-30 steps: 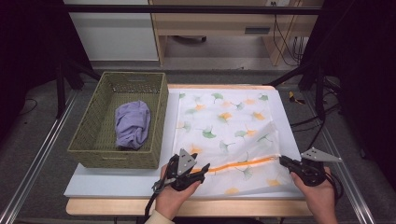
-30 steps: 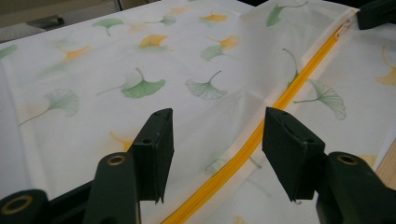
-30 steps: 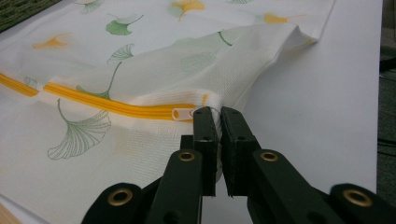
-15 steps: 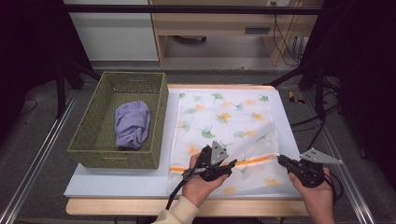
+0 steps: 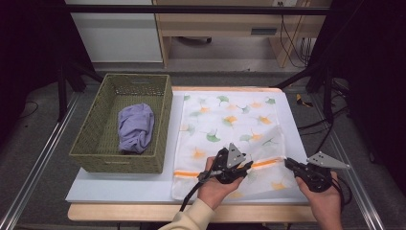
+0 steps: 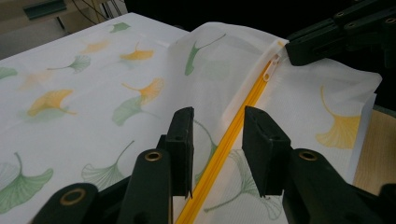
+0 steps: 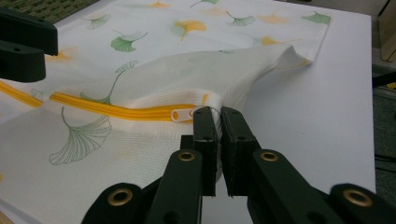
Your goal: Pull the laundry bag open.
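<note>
A white desk [image 5: 119, 191] is seen in a dark room, with a basket [image 5: 95, 148] at the left in which a purple cloth [image 5: 136, 127] is kept. Beside it a leaf-printed bag [image 5: 230, 120] lies flat on the desk. Its right end, next to the zipper pull [image 7: 181, 114], is pinched by the right tongs [image 7: 217, 122], which are pressed together on the fabric. Since a second ago the left tongs [image 6: 215, 140] have been carried from the bag's left edge to the middle of the yellow zipper [image 6: 229, 140], and their jaws have just been closing. The zipper is now between them, but it is not yet pressed. Probably the bag is being held taut so that the zipper can be worked.
</note>
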The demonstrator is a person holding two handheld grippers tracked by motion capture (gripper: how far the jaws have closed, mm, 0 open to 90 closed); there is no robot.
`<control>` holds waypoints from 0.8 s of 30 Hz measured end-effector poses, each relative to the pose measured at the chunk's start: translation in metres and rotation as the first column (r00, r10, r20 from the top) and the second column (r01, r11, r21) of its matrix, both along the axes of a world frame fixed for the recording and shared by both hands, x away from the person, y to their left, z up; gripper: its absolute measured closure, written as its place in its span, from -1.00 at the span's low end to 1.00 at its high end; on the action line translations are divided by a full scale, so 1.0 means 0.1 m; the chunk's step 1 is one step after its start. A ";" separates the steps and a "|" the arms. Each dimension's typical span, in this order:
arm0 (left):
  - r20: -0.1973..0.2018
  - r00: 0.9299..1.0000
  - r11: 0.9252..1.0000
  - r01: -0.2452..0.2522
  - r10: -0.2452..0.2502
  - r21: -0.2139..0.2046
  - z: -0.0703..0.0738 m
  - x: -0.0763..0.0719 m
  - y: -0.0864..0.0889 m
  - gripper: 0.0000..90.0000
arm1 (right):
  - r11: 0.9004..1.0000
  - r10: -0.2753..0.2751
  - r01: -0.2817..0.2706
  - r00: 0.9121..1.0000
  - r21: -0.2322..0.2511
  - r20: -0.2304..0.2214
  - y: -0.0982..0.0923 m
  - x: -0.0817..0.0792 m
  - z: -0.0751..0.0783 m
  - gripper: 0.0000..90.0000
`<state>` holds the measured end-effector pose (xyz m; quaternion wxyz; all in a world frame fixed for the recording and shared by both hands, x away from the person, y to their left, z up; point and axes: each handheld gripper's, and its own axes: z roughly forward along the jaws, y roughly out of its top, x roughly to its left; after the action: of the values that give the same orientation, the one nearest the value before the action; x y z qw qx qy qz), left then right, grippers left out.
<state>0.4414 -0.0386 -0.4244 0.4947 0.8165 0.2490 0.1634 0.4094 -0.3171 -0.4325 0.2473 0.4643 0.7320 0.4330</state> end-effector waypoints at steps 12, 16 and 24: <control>-0.007 0.994 0.994 0.106 -0.106 0.025 -0.02 -0.03 -0.34 0.74 | 1.000 0.018 -0.018 1.000 0.013 0.020 -0.01 -0.04 0.01 0.90; -0.013 0.992 0.992 0.122 -0.122 0.026 -0.02 0.00 -0.46 0.81 | 1.000 0.025 -0.025 0.999 0.011 0.031 0.01 -0.05 0.03 0.90; -0.010 0.991 0.989 0.137 -0.137 0.055 -0.06 0.05 -0.64 0.90 | 0.999 0.033 -0.034 0.999 0.011 0.041 0.01 -0.07 0.04 0.90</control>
<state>0.4468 -0.1022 -0.4306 0.4813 0.8455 0.1891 0.1333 0.4028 -0.3159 -0.4283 0.2523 0.4444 0.7318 0.4509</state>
